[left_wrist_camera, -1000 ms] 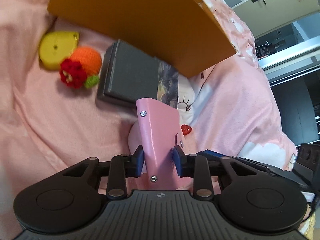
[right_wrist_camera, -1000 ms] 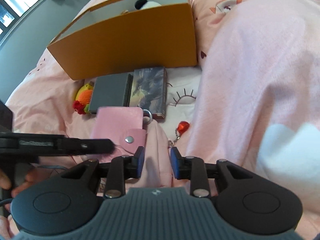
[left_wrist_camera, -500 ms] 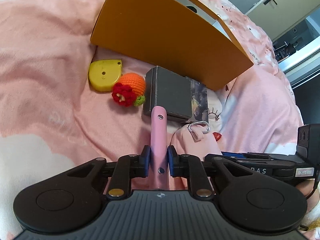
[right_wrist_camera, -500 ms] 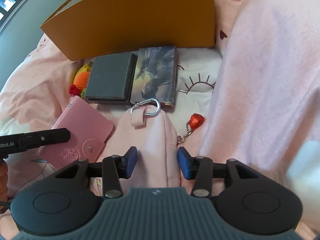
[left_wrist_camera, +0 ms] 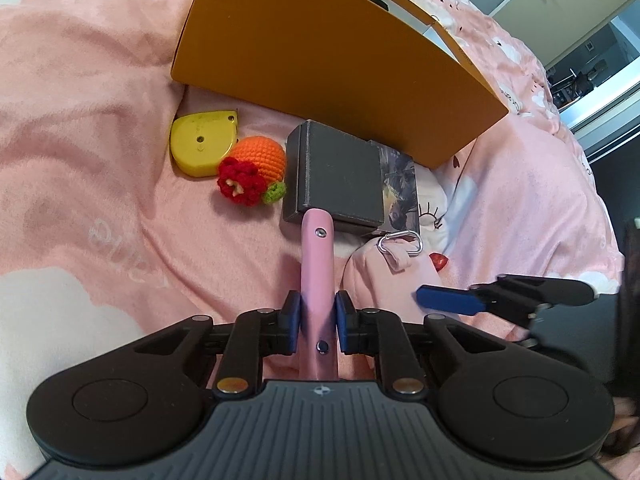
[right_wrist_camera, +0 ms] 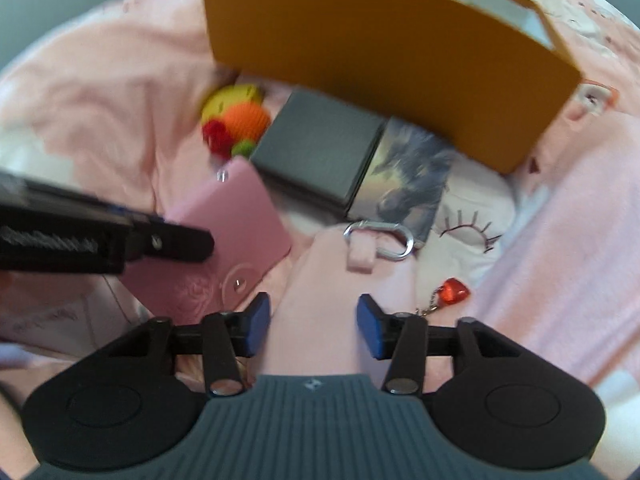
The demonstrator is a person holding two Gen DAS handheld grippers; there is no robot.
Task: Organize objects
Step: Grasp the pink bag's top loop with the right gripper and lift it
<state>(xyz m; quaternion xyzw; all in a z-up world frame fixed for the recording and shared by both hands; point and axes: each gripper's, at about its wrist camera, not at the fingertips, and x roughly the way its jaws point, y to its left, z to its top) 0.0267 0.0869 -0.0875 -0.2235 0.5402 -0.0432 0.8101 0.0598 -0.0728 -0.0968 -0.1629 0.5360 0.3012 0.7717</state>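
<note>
**Mid-transfer: pink wallet held edge-on, orange box ahead.**

I judge the step in hand to be carrying the pink wallet [left_wrist_camera: 317, 280] toward the orange box [left_wrist_camera: 320, 60], which stands open-topped on the pink bedspread [left_wrist_camera: 80, 160]; my next move calls for lifting it above the near wall before letting go. My left gripper [left_wrist_camera: 317, 322] has its pads clamped against the wallet's two faces, leaving only its thickness between them. My right gripper [right_wrist_camera: 313, 330] stands wide apart, holding nothing, its fingers straddling the pink pouch [right_wrist_camera: 332, 280] lying below, beside its carabiner [right_wrist_camera: 380, 238]; whether they touch the cloth I cannot tell.
</note>
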